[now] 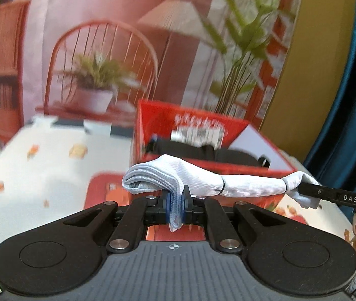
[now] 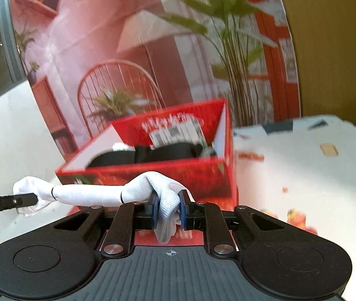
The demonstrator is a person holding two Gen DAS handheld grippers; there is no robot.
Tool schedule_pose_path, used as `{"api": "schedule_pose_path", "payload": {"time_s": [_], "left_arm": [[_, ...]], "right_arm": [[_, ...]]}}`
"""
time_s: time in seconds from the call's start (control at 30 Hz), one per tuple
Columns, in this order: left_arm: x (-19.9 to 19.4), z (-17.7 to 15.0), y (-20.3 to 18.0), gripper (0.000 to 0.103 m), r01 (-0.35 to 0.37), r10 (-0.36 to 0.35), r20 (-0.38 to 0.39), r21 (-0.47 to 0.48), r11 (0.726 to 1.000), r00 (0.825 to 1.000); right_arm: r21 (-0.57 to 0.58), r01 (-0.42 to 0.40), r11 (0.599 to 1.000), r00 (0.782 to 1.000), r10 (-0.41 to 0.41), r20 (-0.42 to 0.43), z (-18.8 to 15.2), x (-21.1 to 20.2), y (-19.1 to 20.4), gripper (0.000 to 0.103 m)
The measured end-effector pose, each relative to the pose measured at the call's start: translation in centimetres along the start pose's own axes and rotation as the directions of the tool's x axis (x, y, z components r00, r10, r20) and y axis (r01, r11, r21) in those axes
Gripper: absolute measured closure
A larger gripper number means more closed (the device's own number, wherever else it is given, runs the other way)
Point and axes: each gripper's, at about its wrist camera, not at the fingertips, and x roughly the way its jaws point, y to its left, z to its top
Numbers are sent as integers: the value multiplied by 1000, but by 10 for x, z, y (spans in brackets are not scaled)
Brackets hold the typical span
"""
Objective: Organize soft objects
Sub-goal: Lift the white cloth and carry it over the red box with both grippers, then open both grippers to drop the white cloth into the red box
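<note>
A pair of white socks (image 1: 203,178) is stretched between my two grippers, held in the air just in front of a red cardboard box (image 1: 228,165). My left gripper (image 1: 175,207) is shut on the ribbed cuff end. My right gripper (image 2: 169,209) is shut on the toe end; the socks (image 2: 90,195) run left from it to the left gripper's finger (image 2: 14,202). In the left wrist view the right gripper's finger (image 1: 338,197) pinches the far end. The box (image 2: 165,173) holds black soft items (image 2: 152,154).
The table (image 1: 52,155) has a white cloth with small orange prints and a red mat (image 1: 97,195) below the box. A printed backdrop (image 1: 115,50) of a chair and plants stands behind. A blue curtain (image 1: 353,87) hangs at the right.
</note>
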Motion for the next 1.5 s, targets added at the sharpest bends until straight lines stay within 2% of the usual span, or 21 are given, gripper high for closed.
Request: {"api": "schedule_pose_path", "payload": {"time_s": [0.17, 0.4, 0.57, 0.97, 1.2, 1.3, 1.4, 1.47, 1.5], "left_arm": [[0, 35, -9, 94, 18, -20, 51, 44, 999, 998], [31, 69, -19, 94, 32, -35, 36, 76, 997, 999], [76, 86, -21, 94, 0, 2, -13, 160, 987, 1000], [189, 119, 0, 94, -31, 51, -106, 179, 983, 993], [220, 118, 6, 94, -9, 39, -176, 168, 986, 984], [222, 118, 7, 92, 15, 19, -198, 168, 986, 980], [223, 117, 8, 74, 20, 15, -209, 165, 986, 978], [219, 116, 6, 47, 20, 14, -194, 176, 984, 981], [217, 116, 4, 42, 20, 14, -182, 184, 983, 983]], "right_arm": [[-22, -7, 1000, 998, 8, 60, 33, -2, 0, 88], [-49, 23, 999, 996, -18, 86, 73, 21, -9, 88], [-91, 74, 993, 997, -71, 33, 93, 59, -17, 88], [-174, 133, 976, 989, -142, -41, 119, 150, -34, 88], [-229, 134, 964, 982, -159, -97, 123, 185, -32, 87], [-270, 133, 953, 975, -175, -137, 120, 194, -28, 82], [-290, 107, 951, 974, -159, -164, 119, 196, -23, 72], [-298, 91, 950, 976, -145, -164, 119, 194, -19, 67], [-302, 88, 949, 975, -144, -167, 120, 193, -17, 60]]}}
